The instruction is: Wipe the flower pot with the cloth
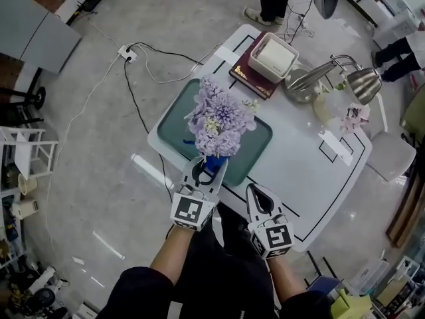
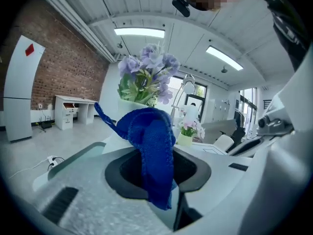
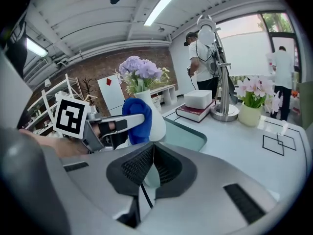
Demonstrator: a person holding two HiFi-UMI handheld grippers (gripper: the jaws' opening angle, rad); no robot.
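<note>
Indoors, the left hand-held gripper [image 1: 211, 166] clamps a blue cloth [image 2: 154, 151] and presses it against the white flower pot [image 3: 156, 119]. The pot holds purple flowers [image 1: 220, 118] and stands on a green tray [image 1: 171, 121] on the white table [image 1: 312, 175]. The right hand-held gripper [image 1: 255, 191] hovers just beside, jaws together and empty.

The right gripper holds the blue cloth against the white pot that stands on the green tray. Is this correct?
Not quite: the left gripper holds the blue cloth, as the left gripper view shows. The right gripper is shut and empty. The cloth is against the white pot on the green tray.
</note>
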